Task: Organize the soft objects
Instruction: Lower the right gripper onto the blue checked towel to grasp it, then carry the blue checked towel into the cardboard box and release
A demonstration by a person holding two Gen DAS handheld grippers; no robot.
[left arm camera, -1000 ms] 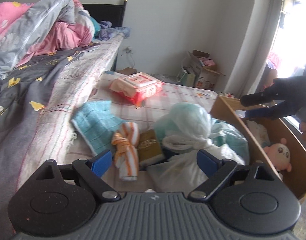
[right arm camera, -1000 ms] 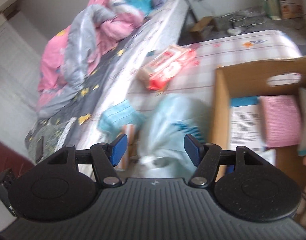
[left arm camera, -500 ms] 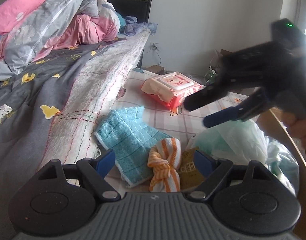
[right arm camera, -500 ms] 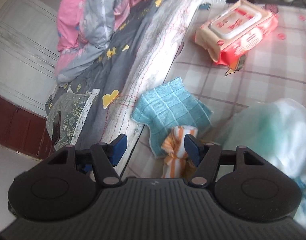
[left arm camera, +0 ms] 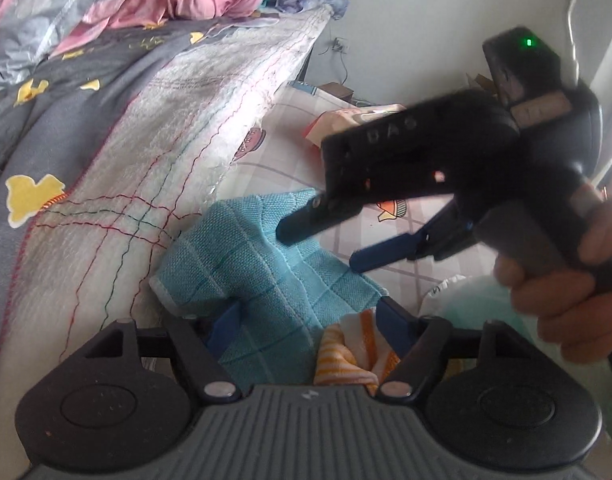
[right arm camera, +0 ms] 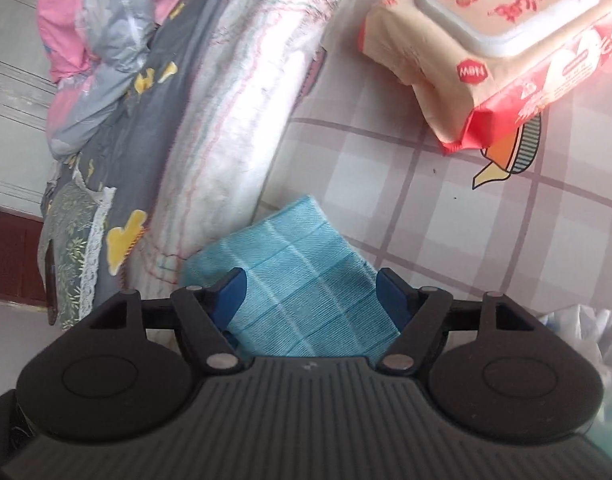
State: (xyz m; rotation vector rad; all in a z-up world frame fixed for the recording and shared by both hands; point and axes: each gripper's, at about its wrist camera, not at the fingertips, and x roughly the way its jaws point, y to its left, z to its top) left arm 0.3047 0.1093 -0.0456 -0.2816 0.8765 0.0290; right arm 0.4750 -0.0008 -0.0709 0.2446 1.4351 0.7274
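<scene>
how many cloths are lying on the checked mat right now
2: a blue cloth beside the bed edge, and an orange striped cloth against its near side. Others may be hidden behind the grippers.

My left wrist camera sits low and close, looking forward and steeply down past its own fingers onto the folded turquoise checked cloth at centre frame, with the grey patterned bedspread filling the upper left. My right wrist camera looks down from nearer still: the same cloth fills its lower centre and the red-and-cream wet-wipes pack its upper right. Both views share that cloth, the bed edge and the pink checked mat.
</scene>
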